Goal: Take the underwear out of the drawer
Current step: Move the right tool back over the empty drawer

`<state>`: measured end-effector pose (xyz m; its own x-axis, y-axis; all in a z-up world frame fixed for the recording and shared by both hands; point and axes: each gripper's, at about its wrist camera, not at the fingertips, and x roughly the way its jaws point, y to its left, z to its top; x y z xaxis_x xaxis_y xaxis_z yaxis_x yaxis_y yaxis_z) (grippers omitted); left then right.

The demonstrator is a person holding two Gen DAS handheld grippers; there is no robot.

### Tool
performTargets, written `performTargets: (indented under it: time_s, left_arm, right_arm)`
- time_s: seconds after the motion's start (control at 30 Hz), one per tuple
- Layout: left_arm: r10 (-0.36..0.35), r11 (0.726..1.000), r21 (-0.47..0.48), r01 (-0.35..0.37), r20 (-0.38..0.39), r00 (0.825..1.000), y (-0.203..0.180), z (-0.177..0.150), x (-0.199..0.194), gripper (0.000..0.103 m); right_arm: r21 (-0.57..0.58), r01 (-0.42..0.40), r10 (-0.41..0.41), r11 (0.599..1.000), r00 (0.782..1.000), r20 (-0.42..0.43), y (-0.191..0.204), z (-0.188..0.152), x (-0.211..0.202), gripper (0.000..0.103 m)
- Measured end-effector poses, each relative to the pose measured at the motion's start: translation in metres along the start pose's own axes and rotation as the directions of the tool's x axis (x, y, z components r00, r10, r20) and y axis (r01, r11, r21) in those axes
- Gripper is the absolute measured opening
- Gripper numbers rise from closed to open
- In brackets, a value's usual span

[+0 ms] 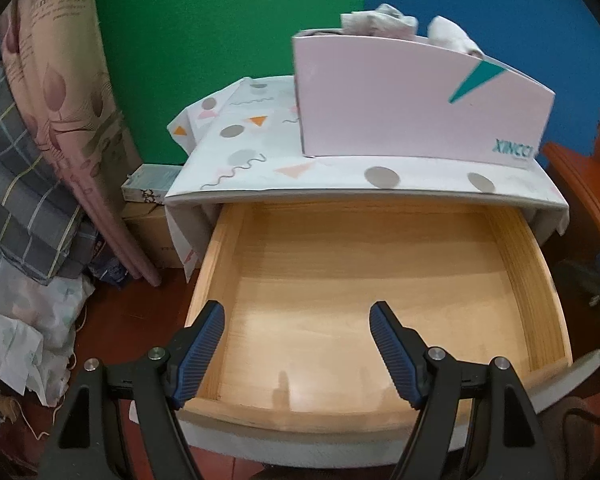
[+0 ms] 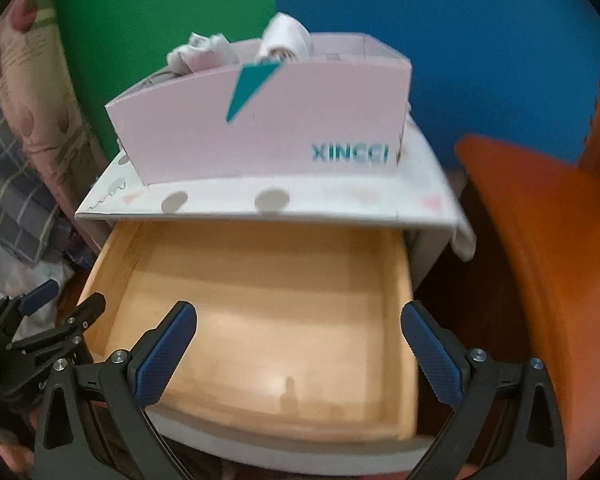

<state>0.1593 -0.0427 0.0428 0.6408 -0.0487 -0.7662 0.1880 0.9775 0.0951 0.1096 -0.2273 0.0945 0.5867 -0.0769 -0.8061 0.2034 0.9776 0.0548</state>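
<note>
The wooden drawer (image 1: pixel 536 272) (image 2: pixel 405 280) is pulled out, and its floor shows bare with no clothing on it. On the cabinet top above it stands a pink box (image 1: pixel 400 96) (image 2: pixel 268 128). Crumpled white and grey underwear (image 1: pixel 376 20) (image 2: pixel 284 36) sticks out of the box. My left gripper (image 1: pixel 298 306) hangs open over the drawer's front left part, nothing between its fingers. Over the drawer's front, my right gripper (image 2: pixel 299 307) stands wide open and holds nothing. The left gripper (image 2: pixel 70 294) also shows at the right wrist view's left edge.
A patterned white cover (image 1: pixel 260 160) (image 2: pixel 340 196) drapes the cabinet top. Orange wooden furniture (image 2: pixel 540 240) (image 1: pixel 580 184) stands close on the right. Piled bedding (image 1: pixel 28 160) and a cardboard box (image 1: pixel 152 232) crowd the left. Green and blue foam panels form the wall behind.
</note>
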Motion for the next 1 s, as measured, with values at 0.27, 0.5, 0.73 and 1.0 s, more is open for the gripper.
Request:
performTargets:
  time_s: [0.27,0.5,0.73,1.0]
  left_arm:
    - [-0.002,1.000,0.030,0.001,0.012,1.000,-0.009,-0.004,-0.004,0.077]
    - [0.000,0.999,0.039,0.000,0.011,1.000,-0.013,-0.004,-0.003,0.077]
    - [0.003,0.999,0.034,-0.003,0.007,1.000,-0.013,-0.004,-0.002,0.077]
    - [0.001,0.999,0.034,-0.002,0.010,1.000,-0.012,-0.004,0.000,0.077]
  right_arm:
    - [-0.056,0.003,-0.002,0.998,1.000,0.012,0.017,-0.016,0.007,0.101]
    - [-0.013,-0.024,0.024,1.000,0.999,-0.042,0.007,-0.020,0.021,0.101]
    - [-0.014,-0.039,0.038,0.999,0.997,-0.065,0.007,-0.021,0.027,0.101]
    - [-0.057,-0.025,0.021,0.998,0.998,-0.067,0.016,-0.022,0.027,0.101]
